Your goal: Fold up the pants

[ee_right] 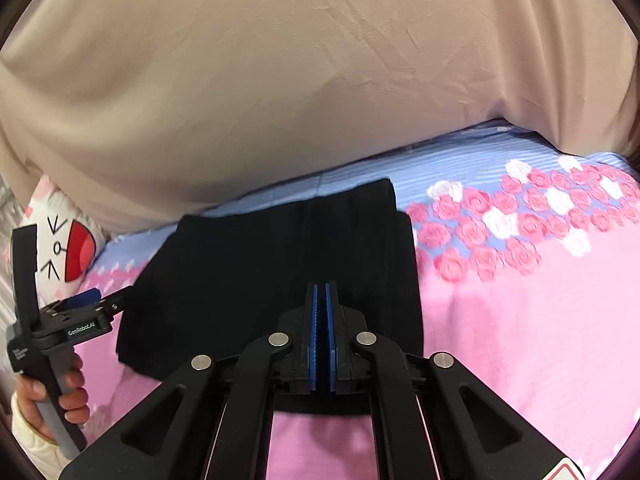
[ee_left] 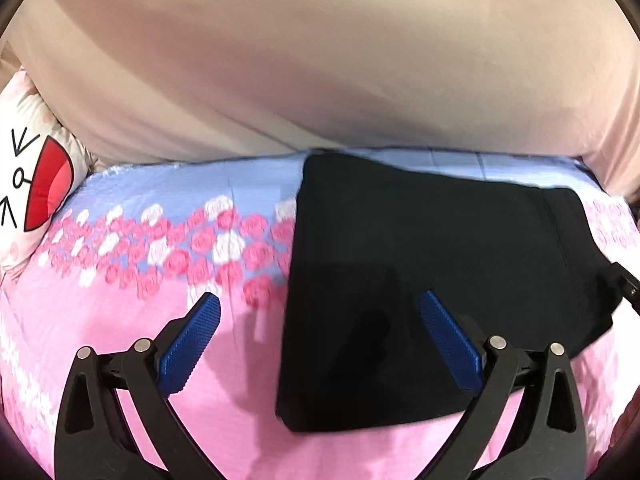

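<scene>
Biggest thing in play is the beige drape (ee_right: 280,80), a wall of cloth rising well beyond both sets of tongs and closing off the far side of the work area. Below it runs the bedsheet (ee_left: 120,340), pink under the tongs and blue-striped with a band of roses further ahead. It's soft ground, so anything pressed here will likely sink a little.

Now the pants (ee_right: 280,248): black, lying flat on the sheet as a compact rectangle, which reads as mostly folded already, probably down to a last fold or a tidy-up. They sit directly ahead of and under the right gripper (ee_right: 322,300), and its blue pads are drawn together, almost touching. Whether a pinch of cloth is caught between them is hard to say, as black fabric hides the tips. A grip at that near edge would suit lifting it over.

The left gripper (ee_left: 320,328) stands wide, nothing between its pads; the right-hand pad hangs over the pants' near left part, the other over bare pink sheet. That straddle looks like a setup for taking the side edge.

Off to the left of both tongs lies a cartoon-face pillow (ee_right: 60,248), clear of the fold path. The person's hand (ee_right: 52,396) grips the left tool's handle. Nothing blocks the pants.
</scene>
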A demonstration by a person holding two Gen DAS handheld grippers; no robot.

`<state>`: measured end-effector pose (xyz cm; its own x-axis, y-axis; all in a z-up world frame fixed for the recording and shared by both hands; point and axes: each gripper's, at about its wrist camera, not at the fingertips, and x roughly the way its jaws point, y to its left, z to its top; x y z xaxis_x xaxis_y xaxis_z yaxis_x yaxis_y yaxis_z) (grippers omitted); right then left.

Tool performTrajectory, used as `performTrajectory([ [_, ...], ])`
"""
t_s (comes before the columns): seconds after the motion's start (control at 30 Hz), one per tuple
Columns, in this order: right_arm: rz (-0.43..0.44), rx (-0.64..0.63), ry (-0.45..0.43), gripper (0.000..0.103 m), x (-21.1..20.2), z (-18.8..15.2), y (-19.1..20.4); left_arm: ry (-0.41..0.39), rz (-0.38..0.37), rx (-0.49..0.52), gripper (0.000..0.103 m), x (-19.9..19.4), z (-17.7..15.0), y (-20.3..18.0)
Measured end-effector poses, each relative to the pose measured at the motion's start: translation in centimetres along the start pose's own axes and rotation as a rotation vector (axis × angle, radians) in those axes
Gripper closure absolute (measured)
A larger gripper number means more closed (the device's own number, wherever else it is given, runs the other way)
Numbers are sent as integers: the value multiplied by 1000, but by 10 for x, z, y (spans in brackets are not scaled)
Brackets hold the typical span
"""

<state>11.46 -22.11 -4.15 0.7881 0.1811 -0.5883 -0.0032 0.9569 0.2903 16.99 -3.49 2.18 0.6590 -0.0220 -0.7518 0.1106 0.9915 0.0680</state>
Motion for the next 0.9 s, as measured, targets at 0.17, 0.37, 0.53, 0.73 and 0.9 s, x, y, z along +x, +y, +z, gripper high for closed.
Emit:
performTrajectory([
  [0.17, -17, -26, 16, 99, -2, -11, -3, 35, -6, 5, 5, 9, -13, -7],
  [0.37, -27, -29, 49, 103, 8, -16, -7, 71, 3, 10, 5, 30, -22, -6],
  [0.53, -1, -3, 67, 103, 14, -22, -25, 43, -58, -9, 5, 42, -31, 4],
  [0.73, 18, 73, 66, 103, 2, -18, -24, 30, -95, -50, 5, 29, -32, 13],
  [0.9, -74, 10, 51, 103, -12, -28, -21, -42, -14, 45, 5, -5, -41, -4],
])
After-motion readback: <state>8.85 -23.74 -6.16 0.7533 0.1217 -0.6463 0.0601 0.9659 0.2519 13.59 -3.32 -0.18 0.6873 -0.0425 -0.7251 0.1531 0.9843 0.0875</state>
